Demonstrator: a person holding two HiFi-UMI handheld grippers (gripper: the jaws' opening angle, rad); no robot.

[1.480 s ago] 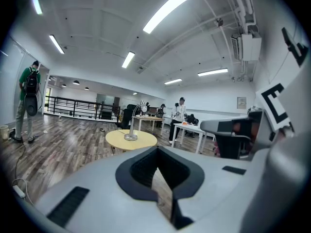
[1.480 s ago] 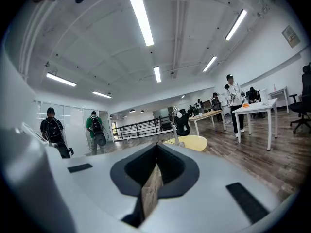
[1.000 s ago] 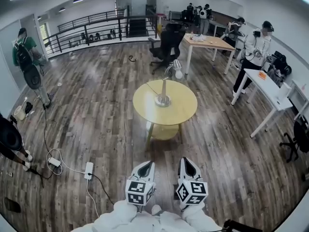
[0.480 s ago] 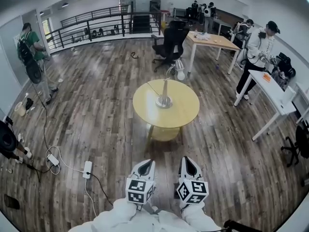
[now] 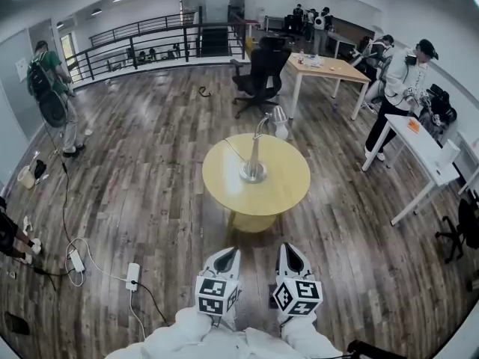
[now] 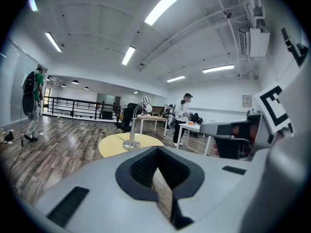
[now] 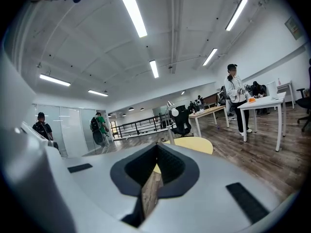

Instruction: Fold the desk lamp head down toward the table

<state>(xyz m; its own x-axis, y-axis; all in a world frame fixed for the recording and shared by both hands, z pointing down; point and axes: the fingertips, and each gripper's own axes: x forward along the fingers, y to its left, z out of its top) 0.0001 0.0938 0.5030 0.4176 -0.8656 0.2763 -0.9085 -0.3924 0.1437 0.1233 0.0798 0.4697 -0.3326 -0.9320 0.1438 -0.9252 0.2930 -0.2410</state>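
On the round counter (image 5: pixel 281 194) ahead, the desk lamp (image 5: pixel 254 154) has drawn closer, still unfolded; left gripper (image 5: pixel 224 256) and right gripper (image 5: pixel 289 251) approach, jaws clenched empty

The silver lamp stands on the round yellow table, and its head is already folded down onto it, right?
No. The lamp does stand on the round yellow table, but its head is raised on the neck, not folded down. The head view shows it.

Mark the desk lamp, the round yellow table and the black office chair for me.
desk lamp (image 5: pixel 253 172): head view, on its round metal base.
round yellow table (image 5: pixel 281 191): head view, on bare tabletop right of the lamp.
black office chair (image 5: pixel 263 69): head view, on its backrest.
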